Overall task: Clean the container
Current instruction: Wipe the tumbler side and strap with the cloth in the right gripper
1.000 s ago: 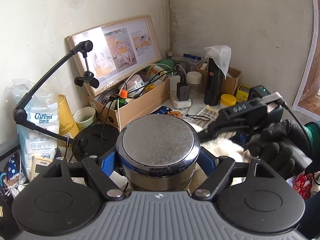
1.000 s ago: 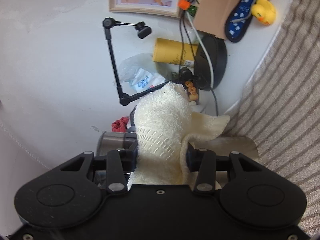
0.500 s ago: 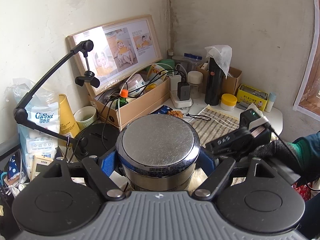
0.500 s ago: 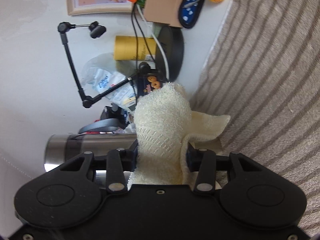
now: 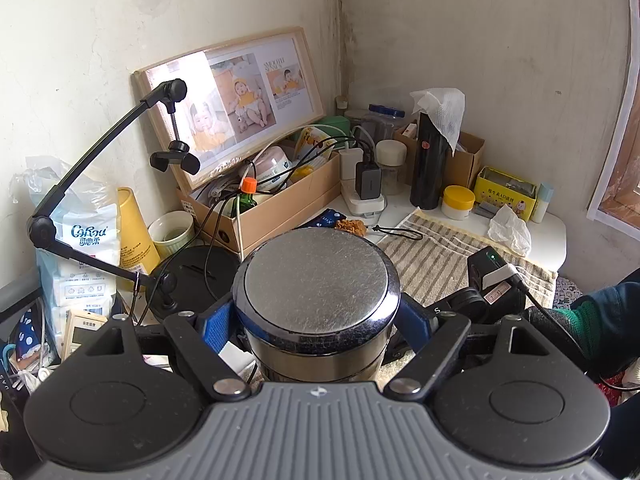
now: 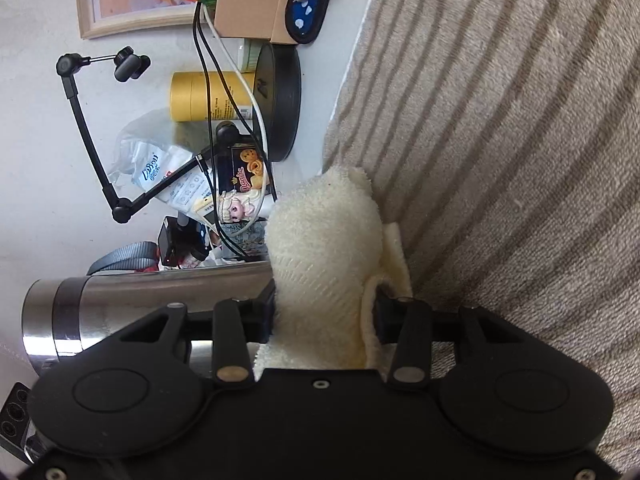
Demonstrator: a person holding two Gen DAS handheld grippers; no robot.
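Note:
A stainless steel container (image 5: 316, 284) fills the middle of the left wrist view, its flat end facing the camera. My left gripper (image 5: 318, 316) is shut on its sides with blue pads. The same steel container (image 6: 132, 300) shows as a long cylinder at the lower left of the right wrist view. My right gripper (image 6: 324, 312) is shut on a folded cream cloth (image 6: 324, 252), which stands up between its fingers, right beside the container's wall. The right gripper's body (image 5: 480, 300) sits low at the right of the left wrist view, held by a hand in a dark glove.
A striped towel (image 5: 440, 252) covers the white table. Behind stand a cardboard box (image 5: 276, 200) of clutter, a framed photo (image 5: 228, 100), a black flask (image 5: 428, 168), a yellow tube (image 5: 132, 228), a black phone-holder arm (image 5: 80, 184) and a tissue pack (image 5: 80, 248).
The right gripper with the cloth has sunk beside the container, dropping from the container's top level to below it. The left gripper and the container have stayed still.

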